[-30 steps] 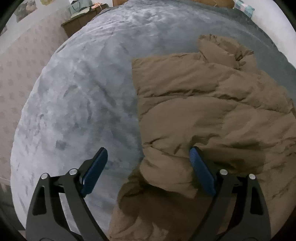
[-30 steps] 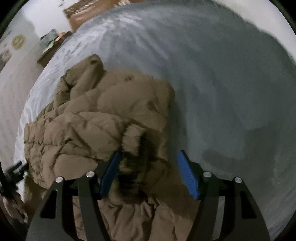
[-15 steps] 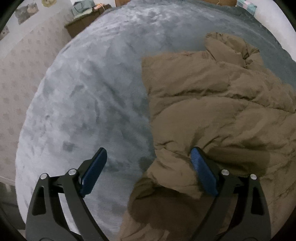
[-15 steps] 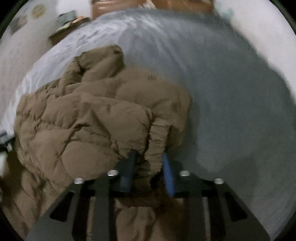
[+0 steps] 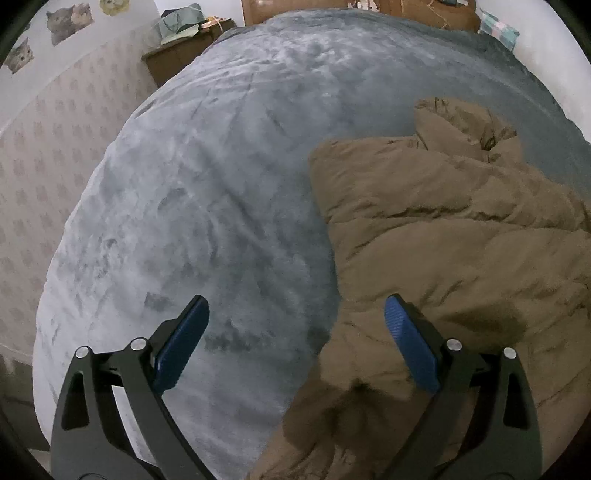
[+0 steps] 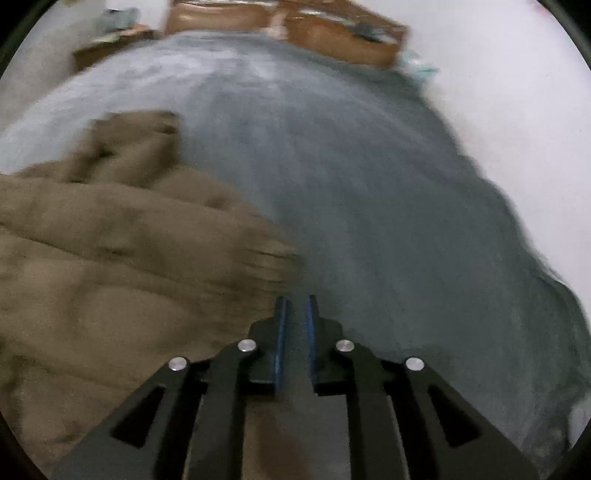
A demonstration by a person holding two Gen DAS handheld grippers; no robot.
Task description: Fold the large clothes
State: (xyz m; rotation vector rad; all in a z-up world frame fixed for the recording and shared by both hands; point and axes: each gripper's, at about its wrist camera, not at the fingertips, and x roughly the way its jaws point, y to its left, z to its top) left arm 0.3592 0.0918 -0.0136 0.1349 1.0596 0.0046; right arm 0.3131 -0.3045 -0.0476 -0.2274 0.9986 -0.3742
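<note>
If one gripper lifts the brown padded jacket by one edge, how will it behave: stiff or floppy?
Probably floppy: the brown jacket lies crumpled in soft folds on the grey blanket. Its puffy quilted sections suggest it is light for its bulk. Lifted by one edge, the rest would likely sag and drag rather than keep shape.

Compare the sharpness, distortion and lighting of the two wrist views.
Left wrist view: sharp, the brown jacket and grey bedspread crisp, edges bowed by fisheye, dim light. Right wrist view: motion-blurred, jacket and headboard smeared, dimmer; the right gripper alone stays crisp.
</note>
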